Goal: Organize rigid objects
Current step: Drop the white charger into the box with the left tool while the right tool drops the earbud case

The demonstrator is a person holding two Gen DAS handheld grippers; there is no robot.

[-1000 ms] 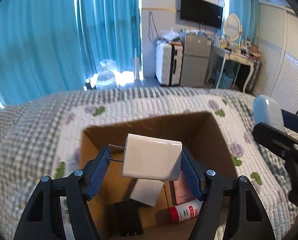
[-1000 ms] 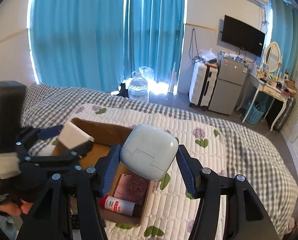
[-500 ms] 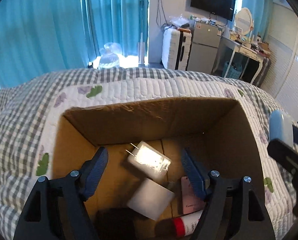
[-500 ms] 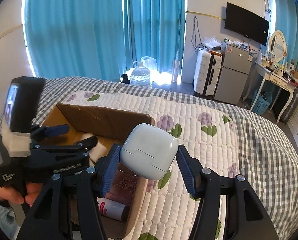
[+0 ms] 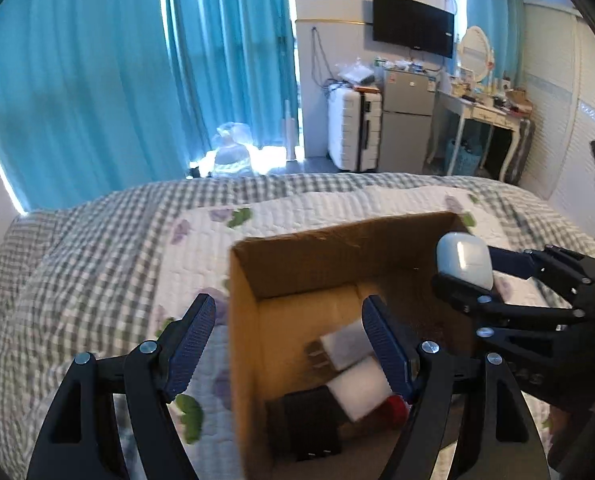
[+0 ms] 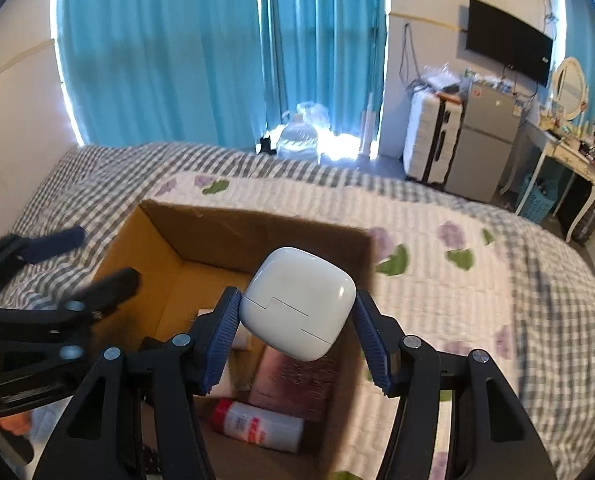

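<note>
Looking along the left gripper [image 5: 287, 340]: jaws parted and empty, blue pads straddling the near-left wall of the cardboard box [image 5: 241, 320], one pad over the quilt [image 5: 109, 248], the other over the box interior. Down on the box floor, a white charger [image 5: 343, 344] with prongs pointing left, a second white block [image 5: 359, 388] just below it, a black item [image 5: 311, 424] nearer the camera, and a red cap [image 5: 395, 406] partly hidden behind the right finger. At the right edge, the right gripper [image 5: 467, 272] clamped on a white rounded case [image 5: 463, 260], poised above the box's right wall. Switching to the right wrist view: right gripper [image 6: 297, 320] closed on the white rounded case [image 6: 299, 302], both blue pads pressed against its sides, seam line facing the camera, held tilted above the open cardboard box [image 6: 257, 228]. Beneath it in the box, a pink flat packet [image 6: 293, 384] and a white tube with red cap [image 6: 259, 424] lying on its side. To the left, blurred, the left gripper [image 6: 79, 256] over the box's left wall, fingers apart with nothing between them. Box resting on the floral and checked quilt [image 6: 457, 300].
</note>
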